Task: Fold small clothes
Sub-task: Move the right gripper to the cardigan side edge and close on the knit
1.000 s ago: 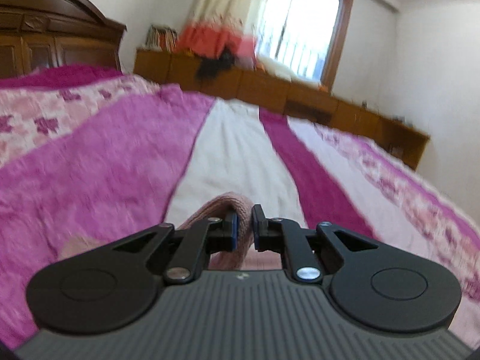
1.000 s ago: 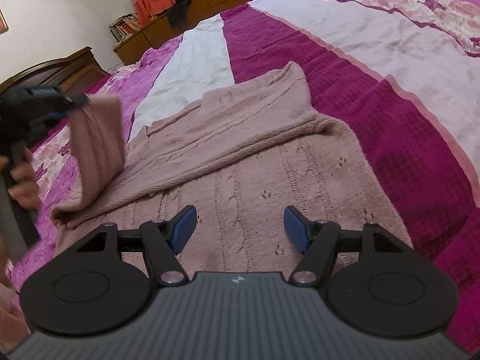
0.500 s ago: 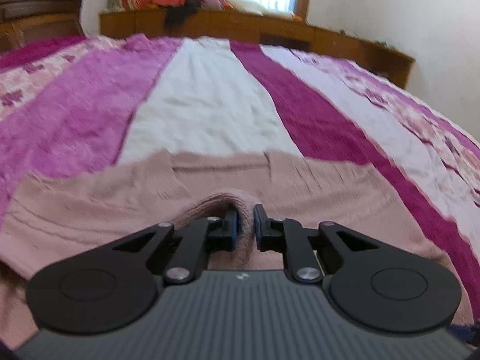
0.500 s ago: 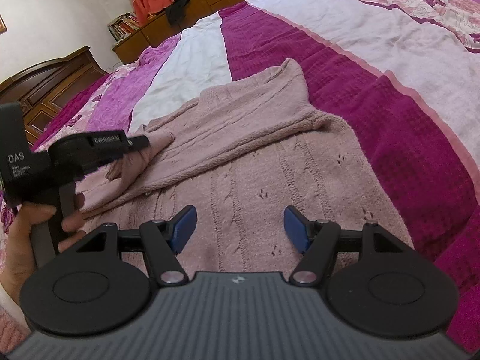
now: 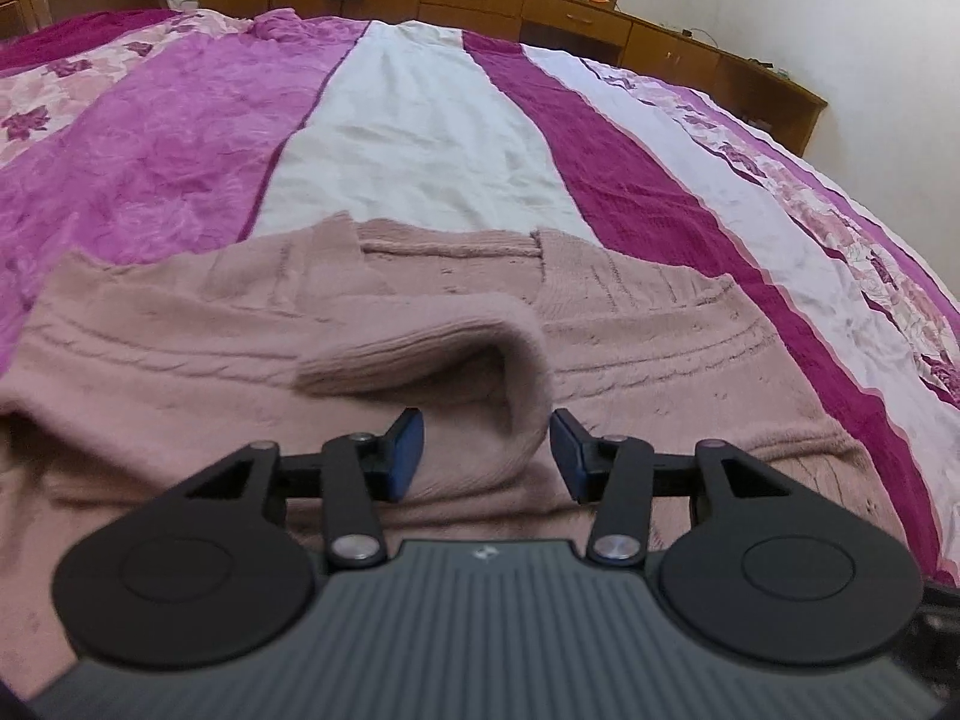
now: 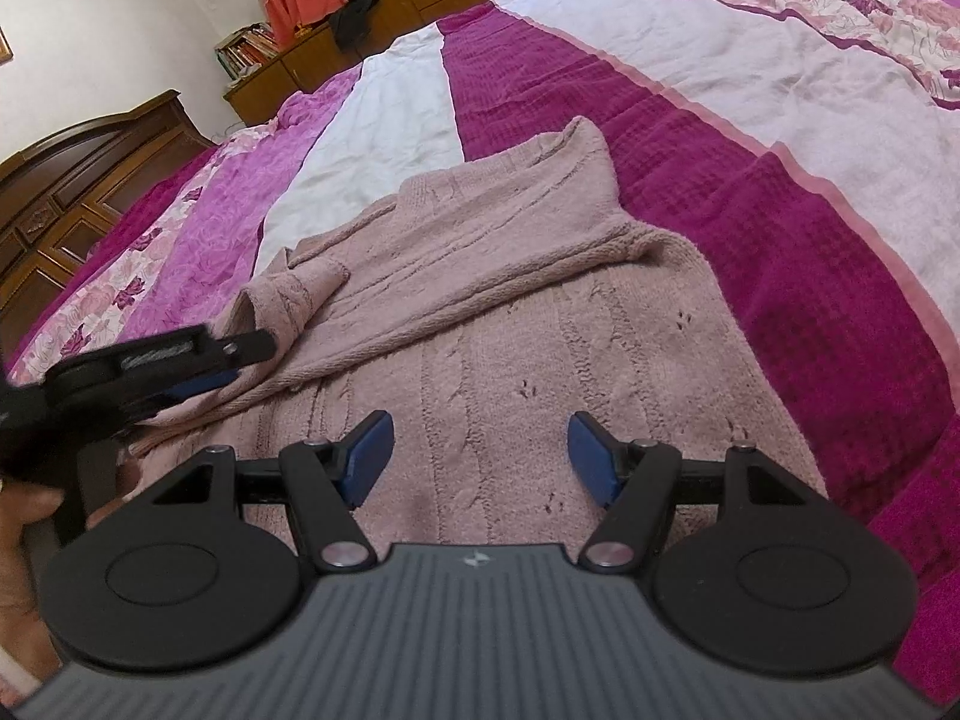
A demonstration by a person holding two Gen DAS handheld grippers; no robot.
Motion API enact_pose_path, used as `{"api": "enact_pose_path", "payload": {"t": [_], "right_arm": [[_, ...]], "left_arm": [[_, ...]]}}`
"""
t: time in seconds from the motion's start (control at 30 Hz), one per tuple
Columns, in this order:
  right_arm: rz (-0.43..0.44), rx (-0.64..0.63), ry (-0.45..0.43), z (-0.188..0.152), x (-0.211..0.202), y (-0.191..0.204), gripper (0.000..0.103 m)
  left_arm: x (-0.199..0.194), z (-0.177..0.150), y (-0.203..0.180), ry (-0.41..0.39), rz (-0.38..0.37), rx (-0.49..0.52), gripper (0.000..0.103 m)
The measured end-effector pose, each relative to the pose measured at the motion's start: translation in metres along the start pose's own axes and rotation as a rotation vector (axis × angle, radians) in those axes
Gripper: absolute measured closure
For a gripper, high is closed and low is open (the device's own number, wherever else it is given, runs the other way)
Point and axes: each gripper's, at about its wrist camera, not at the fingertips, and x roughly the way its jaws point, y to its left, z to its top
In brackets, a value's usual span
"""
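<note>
On the pink sweater [image 6: 510,324], the left gripper [image 5: 486,450] jaws are opening around its sleeve cuff [image 5: 480,354]; the right gripper [image 6: 480,450] gapes wide, empty. No writing is legible.

Dusty-pink knit sweater [image 6: 540,324] lies flat (sleeve folded across) on bedspread [image 6: 780,240].

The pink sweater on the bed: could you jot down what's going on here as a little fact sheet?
garment: pink knit sweater, spread on the bedspread
sleeve: the sleeve lies folded across the body
left gripper: jaws opening, sleeve between the pads but not pinched
right gripper: open, above the sweater's lower part, holding nothing
fold: not finished
</note>
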Motion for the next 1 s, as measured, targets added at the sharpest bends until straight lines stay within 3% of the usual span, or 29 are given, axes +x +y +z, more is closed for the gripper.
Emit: {"api": "enact_pose_path", "payload": {"t": [0.57,1.0], "right_arm": [[0.056,-0.106,0.015,0.015,0.012,0.038,0.031],[0.121,-0.252,0.019,0.033,0.046,0.095,0.031]], "left_arm": [[-0.055,-0.018,0.067,-0.018,0.183,-0.061,0.054],[-0.058,-0.038,0.087,-0.016,0.192,-0.126,0.054]]}}
